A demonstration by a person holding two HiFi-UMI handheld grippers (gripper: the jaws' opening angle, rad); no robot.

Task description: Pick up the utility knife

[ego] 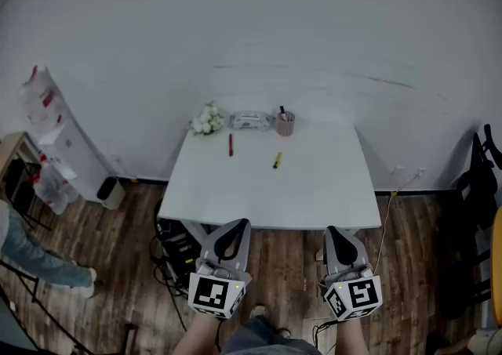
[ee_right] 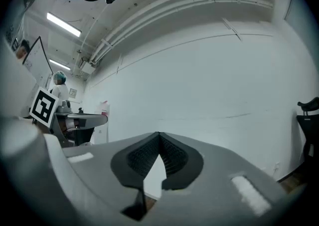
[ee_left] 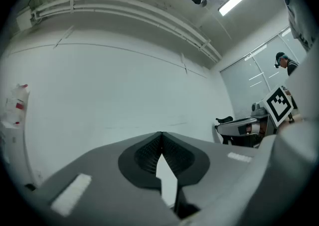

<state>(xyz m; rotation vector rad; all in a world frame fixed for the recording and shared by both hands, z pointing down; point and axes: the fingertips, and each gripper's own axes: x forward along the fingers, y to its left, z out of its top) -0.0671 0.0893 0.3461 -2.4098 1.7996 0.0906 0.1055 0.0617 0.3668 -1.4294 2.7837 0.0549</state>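
On the white table [ego: 314, 197] a small yellow tool, likely the utility knife [ego: 277, 160], lies near the middle of the far half. A red stick-shaped item [ego: 230, 144] lies to its left. Both grippers hang short of the table's near edge, far from these items. My left gripper [ego: 238, 228] is shut with nothing in it. My right gripper [ego: 334, 233] is shut too, also with nothing held. In the left gripper view the left gripper [ee_left: 160, 135] has its tips meeting and faces a bare wall. The right gripper [ee_right: 158, 134] shows the same in the right gripper view.
Along the table's far edge stand a white flower bunch [ego: 207, 119], a tissue pack [ego: 250, 120] and a pink cup with pens [ego: 285, 122]. A white cabinet [ego: 74, 150] stands at left. Cables and boxes [ego: 176, 255] lie under the table. A person's leg [ego: 35, 255] is at far left.
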